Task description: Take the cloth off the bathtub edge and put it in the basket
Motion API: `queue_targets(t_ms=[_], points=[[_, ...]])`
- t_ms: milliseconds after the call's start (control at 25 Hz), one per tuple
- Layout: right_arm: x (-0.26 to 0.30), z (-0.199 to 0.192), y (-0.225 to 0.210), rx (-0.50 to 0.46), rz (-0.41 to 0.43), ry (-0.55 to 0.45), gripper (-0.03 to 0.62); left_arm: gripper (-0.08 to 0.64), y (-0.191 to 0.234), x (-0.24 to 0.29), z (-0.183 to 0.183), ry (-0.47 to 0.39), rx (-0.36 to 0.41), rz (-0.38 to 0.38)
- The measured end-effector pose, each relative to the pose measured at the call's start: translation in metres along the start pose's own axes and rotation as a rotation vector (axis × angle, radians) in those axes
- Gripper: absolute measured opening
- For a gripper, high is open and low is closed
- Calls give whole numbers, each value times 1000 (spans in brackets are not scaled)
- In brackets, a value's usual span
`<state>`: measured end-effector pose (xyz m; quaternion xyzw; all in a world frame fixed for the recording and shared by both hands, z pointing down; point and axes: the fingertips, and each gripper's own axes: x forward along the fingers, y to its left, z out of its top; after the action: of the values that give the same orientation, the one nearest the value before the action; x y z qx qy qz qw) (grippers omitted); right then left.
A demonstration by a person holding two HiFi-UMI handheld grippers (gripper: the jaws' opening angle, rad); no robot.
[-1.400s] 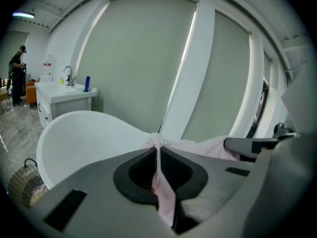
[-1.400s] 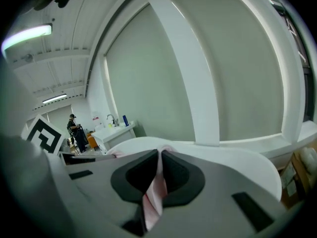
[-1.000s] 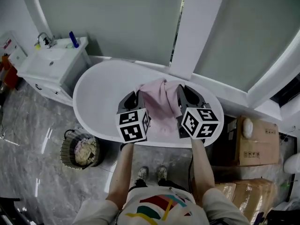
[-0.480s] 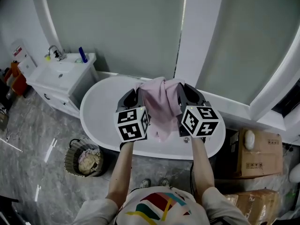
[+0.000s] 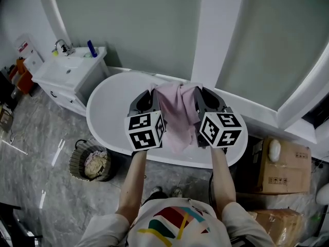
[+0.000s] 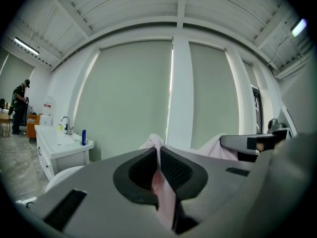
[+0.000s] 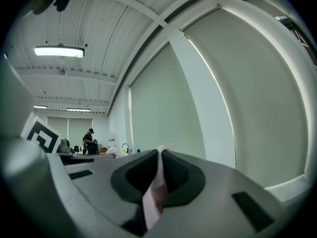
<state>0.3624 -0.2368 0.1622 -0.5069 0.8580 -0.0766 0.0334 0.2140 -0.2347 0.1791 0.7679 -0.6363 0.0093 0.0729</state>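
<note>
Over the bathtub (image 5: 110, 104), left gripper (image 6: 158, 155) pinches cloth (image 5: 177, 115) (pink); right gripper (image 7: 160, 162) likewise.

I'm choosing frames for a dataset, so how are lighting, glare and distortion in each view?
Head view: even light, glare streaks on the glossy floor, window frames bowed. Left gripper view: strong fisheye, dark corners, the clamped cloth close up and blurred. Right gripper view: same fisheye, ceiling lamp blown out.

Over tub (image 5: 112, 112), cloth (image 5: 177, 115) hangs btwn L gripper (image 5: 150, 94) & R gripper (image 5: 199, 92). On floor (image 5: 36, 138), near side of tub's left end: basket (image 5: 77, 171). Left of tub, by wall (image 5: 139, 30): vanity (image 5: 67, 78). Right of tub: boxes (image 5: 285, 169).
</note>
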Motion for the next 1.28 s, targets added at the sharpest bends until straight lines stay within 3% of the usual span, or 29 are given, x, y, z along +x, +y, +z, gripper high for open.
queue_targets(t_ms=[440, 720, 1080, 1280], points=[[-18, -1, 7, 22, 59, -12, 32, 35, -2, -22, -8, -23, -17, 37], [0, 11, 48, 8, 103, -39, 32, 35, 39, -37, 5, -59, -24, 65], [70, 17, 180, 3, 220, -58, 32, 35, 169, -76, 47, -113, -17, 139], [114, 23, 291, 1, 337, -79, 32, 35, 267, -120, 84, -164, 50, 235]])
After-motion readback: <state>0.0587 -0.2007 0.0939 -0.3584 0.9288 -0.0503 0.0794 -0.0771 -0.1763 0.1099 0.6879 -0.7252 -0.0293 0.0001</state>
